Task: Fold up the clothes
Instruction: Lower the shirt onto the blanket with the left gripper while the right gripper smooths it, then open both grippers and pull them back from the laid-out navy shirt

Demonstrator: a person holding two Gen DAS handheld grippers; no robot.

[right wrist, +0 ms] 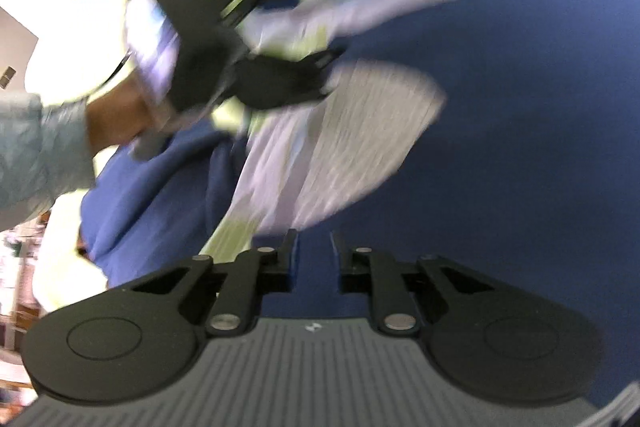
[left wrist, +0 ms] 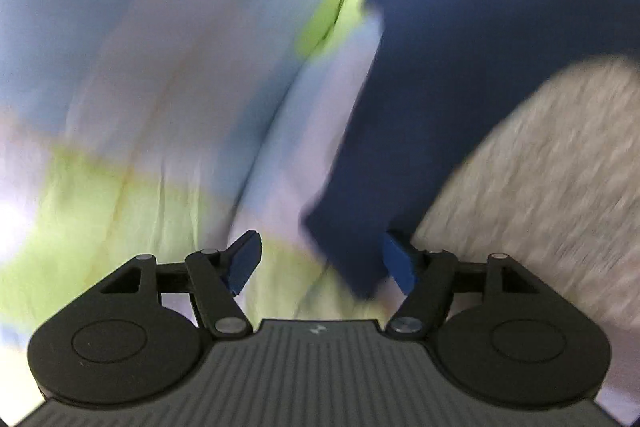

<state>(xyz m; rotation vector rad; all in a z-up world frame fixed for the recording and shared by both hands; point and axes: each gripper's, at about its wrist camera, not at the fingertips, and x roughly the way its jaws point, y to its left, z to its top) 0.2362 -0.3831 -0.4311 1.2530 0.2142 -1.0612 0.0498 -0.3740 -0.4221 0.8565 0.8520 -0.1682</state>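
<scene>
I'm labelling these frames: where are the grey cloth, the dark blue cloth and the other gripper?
grey cloth (left wrist: 540, 167), left wrist view, its middle.
dark blue cloth (left wrist: 460, 47), left wrist view, flat middle.
left gripper (right wrist: 304, 27), right wrist view, between fingertips.

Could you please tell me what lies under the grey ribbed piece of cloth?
The grey ribbed cloth rests on a dark blue garment, which shows around its far and right edges. The pastel checked sheet spreads beyond. What lies beneath the grey cloth's middle is covered.
</scene>
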